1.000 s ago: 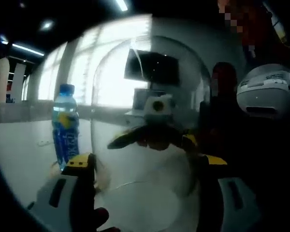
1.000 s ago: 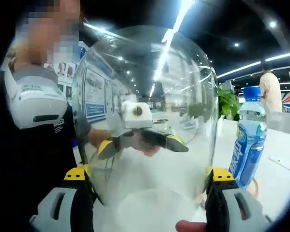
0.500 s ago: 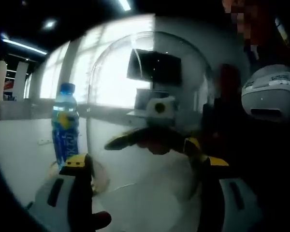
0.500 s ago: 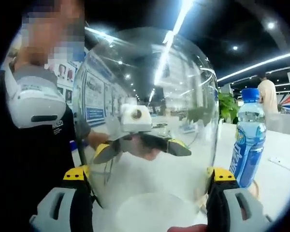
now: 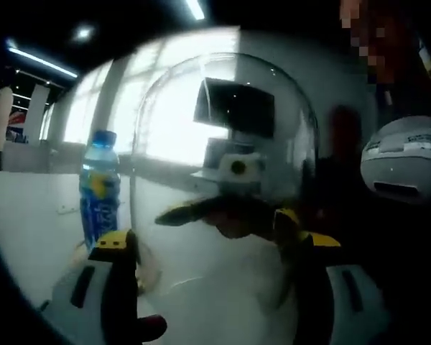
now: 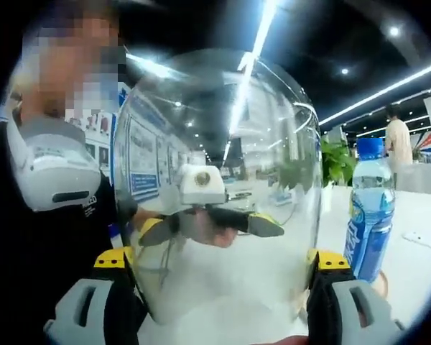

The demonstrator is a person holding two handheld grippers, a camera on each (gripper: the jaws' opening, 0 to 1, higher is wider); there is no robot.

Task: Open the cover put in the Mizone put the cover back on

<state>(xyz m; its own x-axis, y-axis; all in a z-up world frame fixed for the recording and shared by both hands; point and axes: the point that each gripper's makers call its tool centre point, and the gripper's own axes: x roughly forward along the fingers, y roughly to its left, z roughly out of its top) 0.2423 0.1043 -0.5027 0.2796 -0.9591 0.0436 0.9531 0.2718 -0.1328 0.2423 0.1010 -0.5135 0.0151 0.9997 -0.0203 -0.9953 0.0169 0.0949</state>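
Observation:
A clear glass dome cover [image 5: 223,165] is held up off the white table [image 5: 29,237], and my left gripper [image 5: 215,248] is shut on it, one jaw pressing each side. In the right gripper view the same cover [image 6: 223,172] sits between the jaws of my right gripper [image 6: 223,262], which is shut on it from the opposite side. Through the glass each view shows the other gripper: the right gripper [image 5: 230,215] and the left gripper [image 6: 208,224]. The blue Mizone bottle [image 5: 99,190] stands upright on the table beside the cover, also visible as the bottle [image 6: 370,208] at the right.
A low tan rim [image 6: 379,282] shows at the bottle's foot. The person holding the grippers [image 6: 50,165] stands close behind the cover. Another person [image 6: 401,140] stands far off, next to a green plant [image 6: 337,162]. A dark screen [image 5: 233,108] shows through the glass.
Both views have shifted slightly with the hands. The cover stays gripped between both grippers, and the bottle has not moved on the table.

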